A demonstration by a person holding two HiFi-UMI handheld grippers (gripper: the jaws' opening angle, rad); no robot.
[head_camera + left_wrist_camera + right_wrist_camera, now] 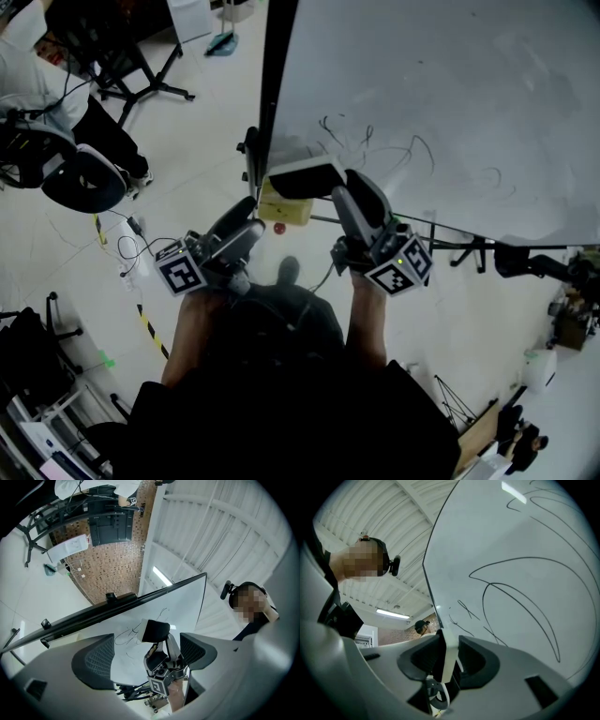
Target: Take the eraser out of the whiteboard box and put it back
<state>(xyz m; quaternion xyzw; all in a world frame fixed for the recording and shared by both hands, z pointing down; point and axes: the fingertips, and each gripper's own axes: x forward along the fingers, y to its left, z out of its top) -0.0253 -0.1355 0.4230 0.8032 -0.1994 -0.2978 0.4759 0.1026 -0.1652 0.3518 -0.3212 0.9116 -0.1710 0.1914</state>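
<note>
At lower left-centre of the head view, the left gripper point(248, 223) hangs idle. Its jaws stand wide apart with nothing between them, tips near the whiteboard's dark left edge.

Just right of it sits a yellow box point(286, 211), mounted at that edge; I take it for the whiteboard box. A small red thing point(278, 228) hangs under it, but I can't tell what it is.

Directly above the box is the eraser point(302, 178), white back and dark felt. It is out of the box and clamped in the right gripper point(345, 192), whose jaws are pinched narrow on it. The whiteboard point(450, 94), with black scribbles, fills the upper right.

Step, as a judgement: the take-out half looks done and the put-back half is pending. The next move calls for lowering the eraser towards the box, lining its long side with the opening, then letting go only once it is seated. The left gripper isn't needed.

View differences:
- Only the head view shows the box, so eraser-to-box alignment can be judged only there.
- The left gripper view shows the eraser point(155, 630) side-on in front of the board, with the right gripper below it, but no box.
- The right gripper view shows the eraser point(449, 660) edge-on as a thin white slab between both pads, which confirms the grip. The board's scribbles sit close at the right of that frame.
</note>
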